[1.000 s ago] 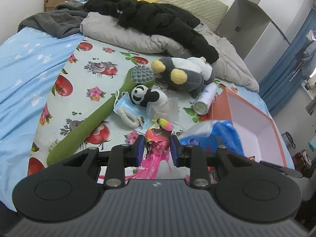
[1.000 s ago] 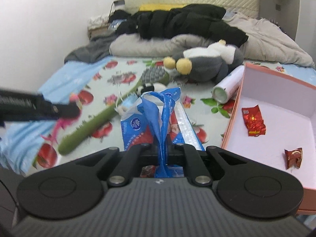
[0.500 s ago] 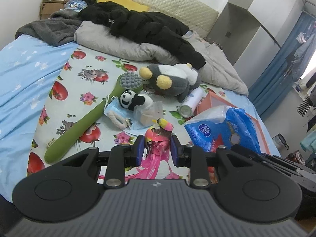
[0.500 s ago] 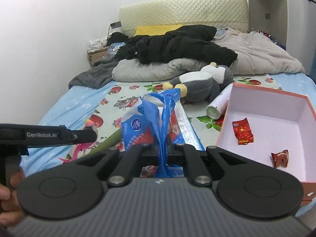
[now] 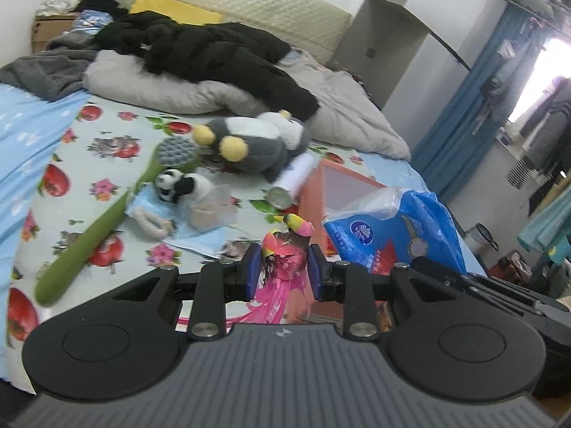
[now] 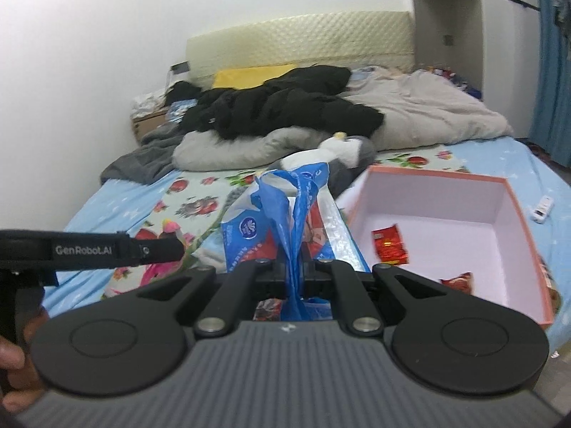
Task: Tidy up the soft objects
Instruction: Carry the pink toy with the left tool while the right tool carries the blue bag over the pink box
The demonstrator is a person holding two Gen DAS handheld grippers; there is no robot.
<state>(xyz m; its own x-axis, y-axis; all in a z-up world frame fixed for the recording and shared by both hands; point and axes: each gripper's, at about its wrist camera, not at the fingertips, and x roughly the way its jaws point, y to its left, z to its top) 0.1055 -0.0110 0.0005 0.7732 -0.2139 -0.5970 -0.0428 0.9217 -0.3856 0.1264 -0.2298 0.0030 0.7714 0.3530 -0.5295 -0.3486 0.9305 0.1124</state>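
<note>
Left gripper [image 5: 282, 273], blue pads clamped on a small pink feathered bird toy [image 5: 285, 249], its yellow-and-green head standing just above the fingertips and its pink tail streamers hanging below between the fingers; right gripper [image 6: 294, 267], fingers pressed together and pinching the blue handle of a blue-and-white plastic bag [image 6: 285, 214], the bag bunched ahead of and above the fingertips, lifted clear of the bed; the same bag seen from the left wrist just right of the left fingers; pink-walled open box [image 6: 514, 214] right of the right fingers, holding two red snack packets [image 6: 389, 246]; floral bedsheet [image 5: 107, 149] ahead of the left fingers, carrying a long green plush brush [image 5: 107, 214] to the far left, a small panda toy [image 5: 178, 185] ahead and left beside a blue face mask [image 5: 142, 207], a large grey-and-white penguin plush [image 5: 257, 142] further ahead, and a white spray can [image 5: 292, 185] ahead and slightly right, lying beside the box; black jacket [image 5: 214, 50] and grey quilt [image 5: 339, 107] heaped at the far end; a hand [image 6: 14, 367] at the lower left edge of the right wrist view, gripping the left gripper's handle
</note>
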